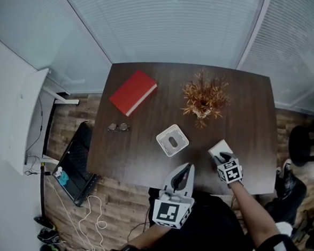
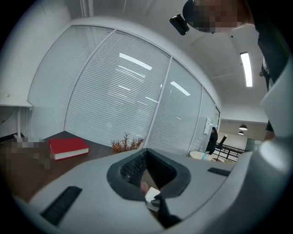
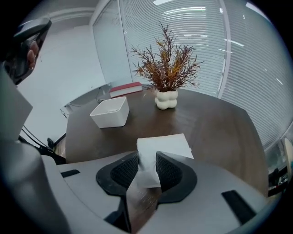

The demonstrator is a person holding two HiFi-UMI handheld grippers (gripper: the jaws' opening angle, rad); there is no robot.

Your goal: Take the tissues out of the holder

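I have the right gripper (image 3: 147, 161) pinching the tissues (image 3: 164, 145) by the table's (image 1: 144, 166) near right edge. The left gripper (image 2: 145, 160) is closed at the near edge.

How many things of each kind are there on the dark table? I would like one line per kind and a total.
red book: 1
glasses: 1
white tissue holder: 1
dried plant in a vase: 1
stack of tissues: 1
Total: 5
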